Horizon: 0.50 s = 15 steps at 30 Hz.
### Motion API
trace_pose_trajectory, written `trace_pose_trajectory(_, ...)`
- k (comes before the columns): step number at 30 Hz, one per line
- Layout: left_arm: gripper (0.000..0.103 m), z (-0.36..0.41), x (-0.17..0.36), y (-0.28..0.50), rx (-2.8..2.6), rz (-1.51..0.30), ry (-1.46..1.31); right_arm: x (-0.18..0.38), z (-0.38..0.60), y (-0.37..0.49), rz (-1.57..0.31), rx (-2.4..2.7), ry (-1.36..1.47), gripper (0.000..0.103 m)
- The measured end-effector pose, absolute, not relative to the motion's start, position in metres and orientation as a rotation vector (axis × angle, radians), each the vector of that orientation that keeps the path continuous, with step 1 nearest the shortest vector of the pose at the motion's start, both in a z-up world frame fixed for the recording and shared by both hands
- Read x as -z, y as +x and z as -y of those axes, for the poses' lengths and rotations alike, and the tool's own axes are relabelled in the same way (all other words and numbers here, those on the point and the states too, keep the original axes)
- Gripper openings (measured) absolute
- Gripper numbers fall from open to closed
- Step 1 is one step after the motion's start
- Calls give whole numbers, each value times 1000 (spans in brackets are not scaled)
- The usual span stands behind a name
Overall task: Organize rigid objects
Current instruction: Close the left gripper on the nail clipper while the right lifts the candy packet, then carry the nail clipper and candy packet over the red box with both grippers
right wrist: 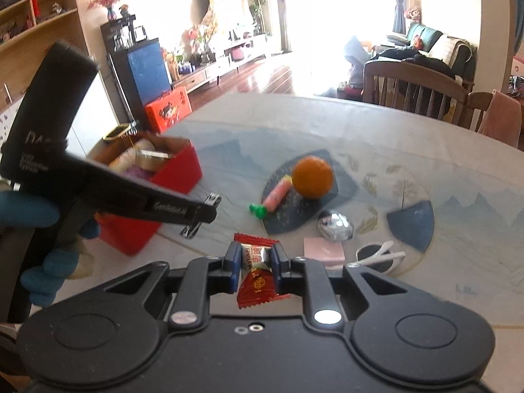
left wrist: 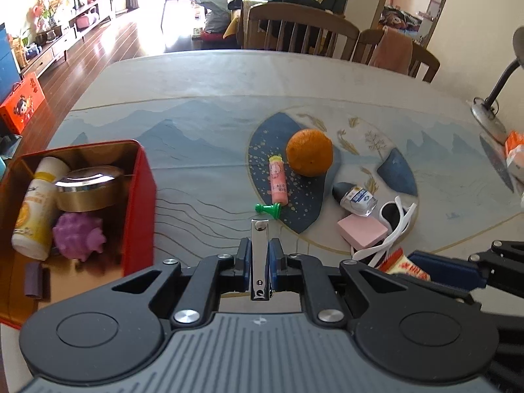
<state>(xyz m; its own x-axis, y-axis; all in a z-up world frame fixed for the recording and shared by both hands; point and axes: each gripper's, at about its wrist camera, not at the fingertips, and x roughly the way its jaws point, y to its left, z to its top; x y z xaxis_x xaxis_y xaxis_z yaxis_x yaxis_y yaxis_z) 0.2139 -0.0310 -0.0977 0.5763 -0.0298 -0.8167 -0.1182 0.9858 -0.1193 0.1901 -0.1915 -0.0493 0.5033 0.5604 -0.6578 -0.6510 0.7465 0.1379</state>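
My left gripper is shut on a steel nail clipper, held above the table just right of the red tin box. The box holds a white-yellow bottle, a gold round tin and a purple spiky toy. My right gripper is shut on a red wrapped candy. In the right wrist view the left gripper with the clipper hangs beside the red box.
On the table lie an orange, a pink tube, a green pawn, a small glass bottle, a pink block and white sunglasses. A lamp base stands far right. Chairs stand behind the table.
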Motion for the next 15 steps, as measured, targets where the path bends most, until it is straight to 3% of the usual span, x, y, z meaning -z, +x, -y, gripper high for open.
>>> trace_pose_trajectory(15,11,-29,60,172,-91,-913,-202,10,136,183,-677,-782,-122,18)
